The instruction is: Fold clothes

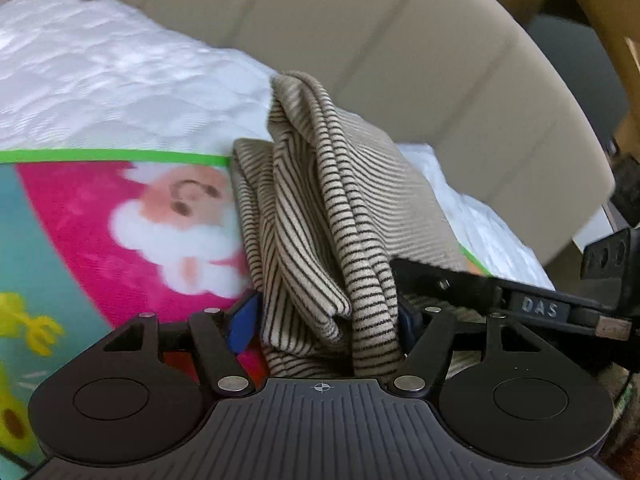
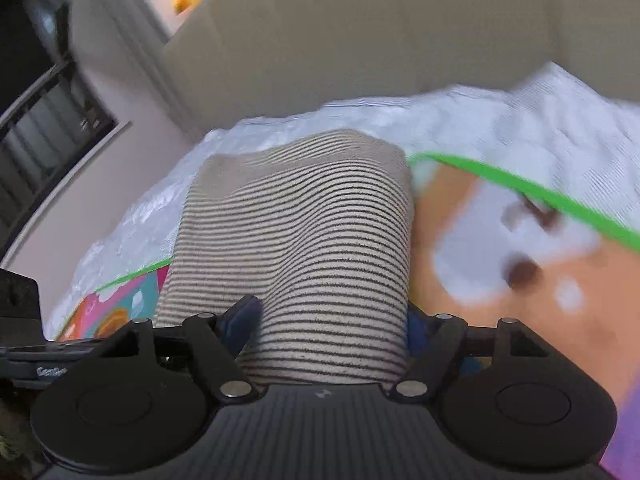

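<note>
White quilted bed (image 1: pixel 100 80) under a cartoon blanket (image 1: pixel 80 220): soft, limp beige black-striped knit garment (image 1: pixel 320 220) bunched there, both left gripper (image 1: pixel 324 320) and right gripper (image 2: pixel 332 320) clamped on thick folds; grab edges

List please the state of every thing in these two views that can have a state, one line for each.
Striped garment: folded into a thick bundle, lying between the fingers of both tools.
Left tool: fingers around the bundle; whether they press it is unclear.
Right tool: fingers around the bundle; grip likewise unclear.
Cartoon blanket: spread flat under the garment.
White quilt: spread beneath the blanket.
</note>
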The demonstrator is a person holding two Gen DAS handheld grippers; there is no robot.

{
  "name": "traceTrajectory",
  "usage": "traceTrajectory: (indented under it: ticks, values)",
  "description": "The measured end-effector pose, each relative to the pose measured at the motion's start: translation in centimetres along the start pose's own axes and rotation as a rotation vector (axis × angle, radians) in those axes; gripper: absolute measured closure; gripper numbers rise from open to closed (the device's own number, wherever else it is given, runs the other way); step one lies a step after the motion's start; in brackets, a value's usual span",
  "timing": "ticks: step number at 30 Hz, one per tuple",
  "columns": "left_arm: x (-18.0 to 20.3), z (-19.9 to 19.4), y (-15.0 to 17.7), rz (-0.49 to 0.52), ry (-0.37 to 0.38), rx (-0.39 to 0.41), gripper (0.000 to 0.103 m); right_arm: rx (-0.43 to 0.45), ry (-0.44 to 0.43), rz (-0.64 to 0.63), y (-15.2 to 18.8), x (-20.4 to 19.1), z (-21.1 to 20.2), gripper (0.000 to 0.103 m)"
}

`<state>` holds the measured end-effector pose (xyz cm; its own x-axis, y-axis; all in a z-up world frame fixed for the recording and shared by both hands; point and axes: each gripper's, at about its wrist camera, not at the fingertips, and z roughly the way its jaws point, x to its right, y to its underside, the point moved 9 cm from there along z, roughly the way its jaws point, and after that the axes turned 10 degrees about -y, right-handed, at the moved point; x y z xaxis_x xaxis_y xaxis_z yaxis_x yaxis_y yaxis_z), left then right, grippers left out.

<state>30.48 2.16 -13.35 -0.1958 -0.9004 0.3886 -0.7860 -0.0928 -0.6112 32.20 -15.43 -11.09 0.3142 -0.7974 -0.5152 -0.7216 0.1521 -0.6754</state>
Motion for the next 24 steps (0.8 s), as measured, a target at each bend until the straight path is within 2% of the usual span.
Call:
traceTrajectory:
  ticks: [3, 9, 10, 11, 13, 15, 17, 19, 22, 24]
  values:
    - [-1.2, 0.0, -0.4, -0.046, -0.001, 0.002, 0.032, -0.041, 0.014, -0.075, -1.5, -0.5, 0.8, 0.022]
    - [-1.2, -0.1, -0.5, -0.051, 0.020, -0.003, 0.030, -0.009, 0.103, -0.224, -6.2, -1.8, -0.7, 0.020]
    - [-1.3, -0.1, -0.5, -0.056, 0.025, -0.007, 0.030, -0.015, 0.118, -0.248, -6.8, -2.2, -0.4, 0.026]
    - [-1.5, -0.1, -0.5, -0.059, 0.028, -0.009, 0.030, -0.021, 0.133, -0.273, -7.4, -2.5, -0.1, 0.039]
    - [-1.8, -0.1, -0.5, -0.058, 0.032, -0.016, 0.030, -0.049, 0.156, -0.309, -7.8, -3.2, 1.4, 0.057]
    - [-1.9, -0.1, -0.5, -0.063, 0.036, -0.025, 0.030, -0.069, 0.162, -0.346, -7.7, -4.1, 3.2, 0.057]
    - [-1.9, 0.0, -0.6, -0.071, 0.042, -0.036, 0.030, -0.126, 0.179, -0.418, -6.7, -5.0, 5.6, 0.057]
    - [-2.1, 0.0, -0.6, -0.085, 0.048, -0.041, 0.031, -0.183, 0.229, -0.505, -6.0, -5.3, 7.5, 0.057]
    - [-2.3, 0.0, -0.6, -0.098, 0.057, -0.042, 0.031, -0.207, 0.216, -0.480, -7.1, -5.5, 7.3, 0.057]
    - [-2.2, 0.0, -0.6, -0.089, 0.055, -0.041, 0.031, -0.156, 0.161, -0.406, -7.9, -5.0, 5.2, 0.046]
